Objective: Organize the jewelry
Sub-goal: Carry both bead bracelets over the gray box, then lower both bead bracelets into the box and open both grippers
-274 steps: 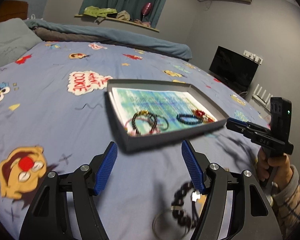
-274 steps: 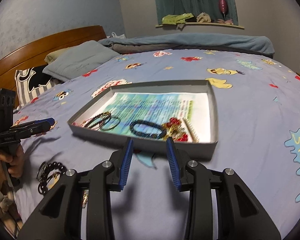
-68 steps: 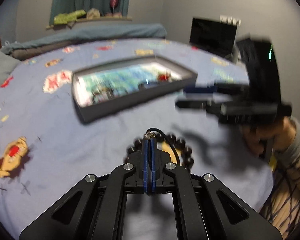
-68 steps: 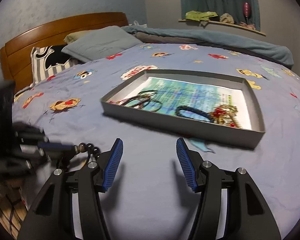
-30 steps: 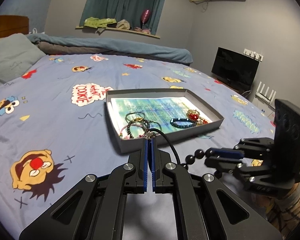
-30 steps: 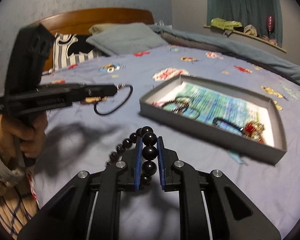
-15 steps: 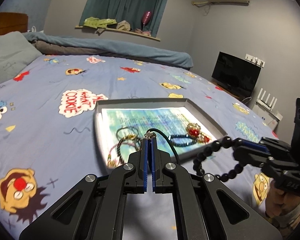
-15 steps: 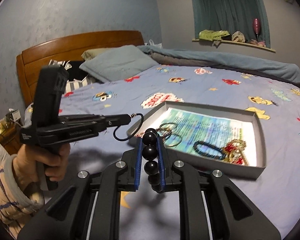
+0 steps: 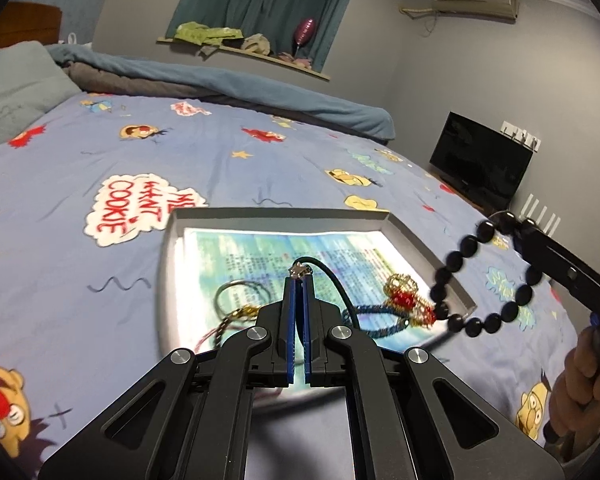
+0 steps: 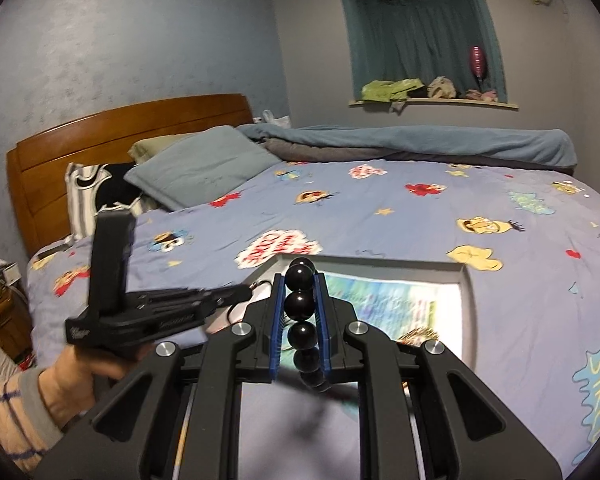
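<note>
A grey tray [image 9: 276, 213] with a printed paper lining lies on the bed. In it are thin ring bracelets [image 9: 240, 297], a dark blue bracelet [image 9: 374, 320] and a red and gold piece [image 9: 406, 298]. My left gripper [image 9: 299, 278] is shut on a black cord necklace [image 9: 332, 280] with a small star charm, held over the tray. My right gripper [image 10: 300, 280] is shut on a black bead bracelet [image 10: 299, 305]. The bead bracelet [image 9: 480, 276] hangs in a loop above the tray's right edge. The tray [image 10: 464, 304] lies beneath both grippers.
The bed has a blue cartoon-print sheet [image 9: 100, 168]. A pillow [image 10: 204, 164] and wooden headboard [image 10: 100, 152] are at the left, a folded blanket [image 10: 420, 140] at the far side. A television [image 9: 484, 160] stands by the wall.
Both grippers have risen and moved forward over the tray, each carrying its piece. The bead bracelet now hangs above the tray's right edge.
</note>
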